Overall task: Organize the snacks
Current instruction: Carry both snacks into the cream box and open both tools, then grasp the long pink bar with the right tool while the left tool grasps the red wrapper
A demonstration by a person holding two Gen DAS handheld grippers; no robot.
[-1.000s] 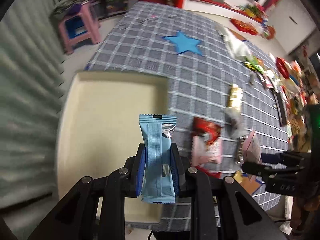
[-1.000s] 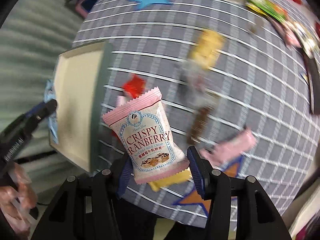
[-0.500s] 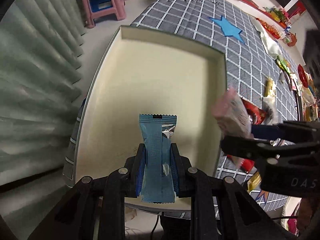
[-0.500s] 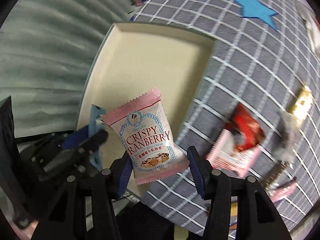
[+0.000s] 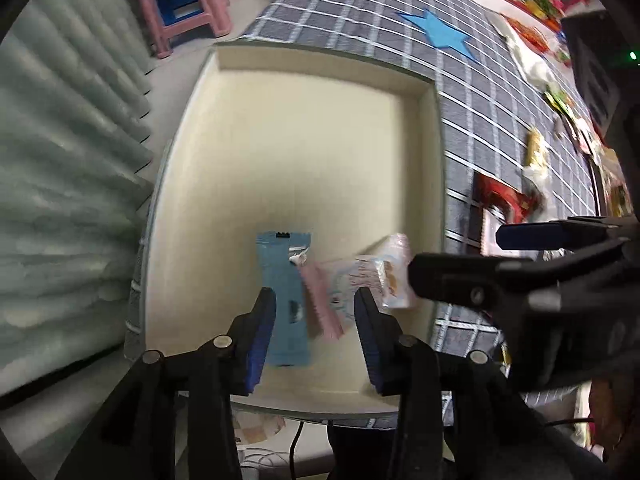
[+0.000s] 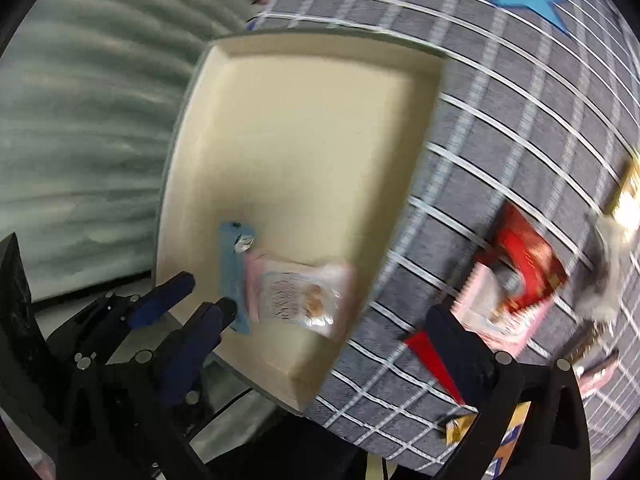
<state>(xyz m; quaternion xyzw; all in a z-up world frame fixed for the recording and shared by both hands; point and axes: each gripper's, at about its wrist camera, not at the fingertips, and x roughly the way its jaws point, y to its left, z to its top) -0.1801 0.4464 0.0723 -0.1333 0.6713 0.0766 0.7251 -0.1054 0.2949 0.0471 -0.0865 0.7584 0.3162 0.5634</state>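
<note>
Grippers, L (image 5: 316, 320) & R (image 6: 332, 344), both spread wide, empty; blue packet (image 5: 285, 296) & pink packet (image 6: 298, 298) in tray (image 5: 320, 128).

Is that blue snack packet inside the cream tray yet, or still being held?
Inside. The blue packet lies in the tray, between the left gripper's spread fingers.

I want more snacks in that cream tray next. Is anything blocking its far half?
Nothing visible does. The blue packet and the pink packet lie at the near end of the cream tray; beyond them its floor is bare.
</note>
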